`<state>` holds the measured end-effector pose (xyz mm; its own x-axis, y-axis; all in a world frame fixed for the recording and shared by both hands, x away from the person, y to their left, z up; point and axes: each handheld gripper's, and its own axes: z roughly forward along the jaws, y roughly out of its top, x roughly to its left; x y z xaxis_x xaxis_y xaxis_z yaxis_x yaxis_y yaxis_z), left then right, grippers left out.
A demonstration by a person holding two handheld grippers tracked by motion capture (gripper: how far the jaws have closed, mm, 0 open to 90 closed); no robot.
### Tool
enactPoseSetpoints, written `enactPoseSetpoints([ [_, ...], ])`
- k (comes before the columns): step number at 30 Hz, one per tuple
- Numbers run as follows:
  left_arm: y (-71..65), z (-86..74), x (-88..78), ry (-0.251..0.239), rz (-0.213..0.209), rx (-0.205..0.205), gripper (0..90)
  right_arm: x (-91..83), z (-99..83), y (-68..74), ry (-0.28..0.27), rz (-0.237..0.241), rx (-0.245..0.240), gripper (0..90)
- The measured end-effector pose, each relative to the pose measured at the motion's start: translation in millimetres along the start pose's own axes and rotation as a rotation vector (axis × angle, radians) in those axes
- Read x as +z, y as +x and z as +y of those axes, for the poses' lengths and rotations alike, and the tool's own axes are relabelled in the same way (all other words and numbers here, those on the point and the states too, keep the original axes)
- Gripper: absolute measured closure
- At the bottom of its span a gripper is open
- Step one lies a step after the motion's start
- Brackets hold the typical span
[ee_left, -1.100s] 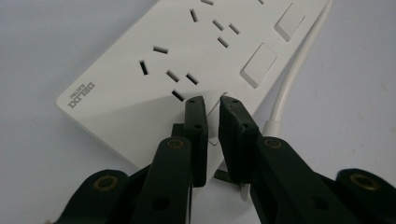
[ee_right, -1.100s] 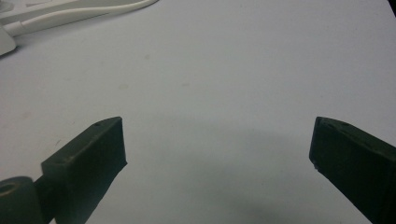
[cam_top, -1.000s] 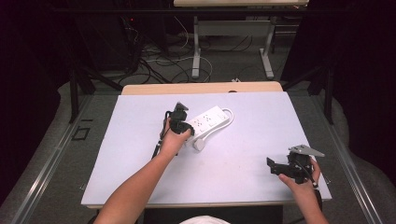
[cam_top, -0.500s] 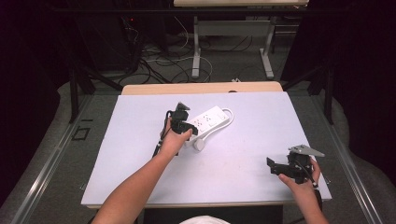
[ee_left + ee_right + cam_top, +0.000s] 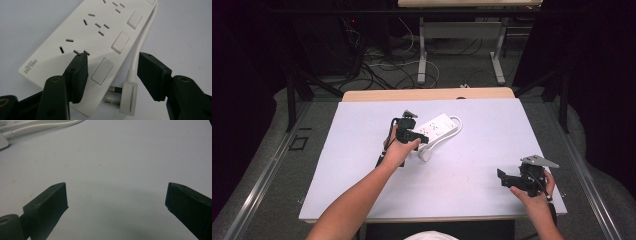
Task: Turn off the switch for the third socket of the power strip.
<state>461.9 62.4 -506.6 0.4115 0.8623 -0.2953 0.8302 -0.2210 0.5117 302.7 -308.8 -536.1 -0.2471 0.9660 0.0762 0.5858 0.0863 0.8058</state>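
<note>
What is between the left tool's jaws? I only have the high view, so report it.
Observer: The left tool has just been opening its jaws. The flat white plastic plug lies between them, and neither pad presses on it.
Operator: Tell me which way that plug points.
Observer: Its metal prongs face the long white plastic power strip, close to the nearest rocker switch.
Operator: Now check the right tool.
Observer: The right tool stands open over the bare pale table, with nothing between its jaws.
</note>
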Motion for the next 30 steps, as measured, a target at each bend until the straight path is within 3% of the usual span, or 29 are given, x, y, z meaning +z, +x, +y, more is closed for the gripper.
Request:
enactPoseSetpoints([
  [8, -3.8, 1.3, -2.5, -0.041, 0.022, 0.098, 24.6, -0.1, 0.1, 0.0, 0.0, 0.0, 0.001, 3.6],
  [11, -4.9, 1.4, -3.2, -0.069, 0.022, 0.125, 22.4, -0.2, -0.1, -0.3, 0.0, 0.001, -0.002, 3.6],
  [17, -6.6, 2.0, -6.1, -0.062, 0.042, 0.192, 20.6, -0.5, 0.0, -0.6, 0.0, 0.0, -0.002, 3.6],
  [20, -5.7, 2.3, -8.0, -0.049, 0.014, 0.185, 21.4, -0.8, 0.1, -0.5, 0.0, 0.0, -0.001, 3.6],
  [23, -6.2, 1.9, -8.9, -0.058, 0.016, 0.202, 21.9, -1.0, 0.0, -0.4, -0.001, -0.001, -0.002, 3.7],
  [24, -7.0, 1.3, -9.4, -0.058, 0.012, 0.19, 21.9, -1.0, 0.0, -0.4, 0.0, -0.001, -0.002, 3.7],
  [26, -5.9, 1.5, -10.7, -0.06, 0.005, 0.211, 21.9, -1.0, 0.0, -0.5, 0.0, 0.0, -0.002, 3.9],
  [30, -6.5, 1.1, -14.1, -0.055, 0.009, 0.206, 19.0, -0.9, 0.0, -0.4, 0.0, 0.002, -0.004, 4.1],
])
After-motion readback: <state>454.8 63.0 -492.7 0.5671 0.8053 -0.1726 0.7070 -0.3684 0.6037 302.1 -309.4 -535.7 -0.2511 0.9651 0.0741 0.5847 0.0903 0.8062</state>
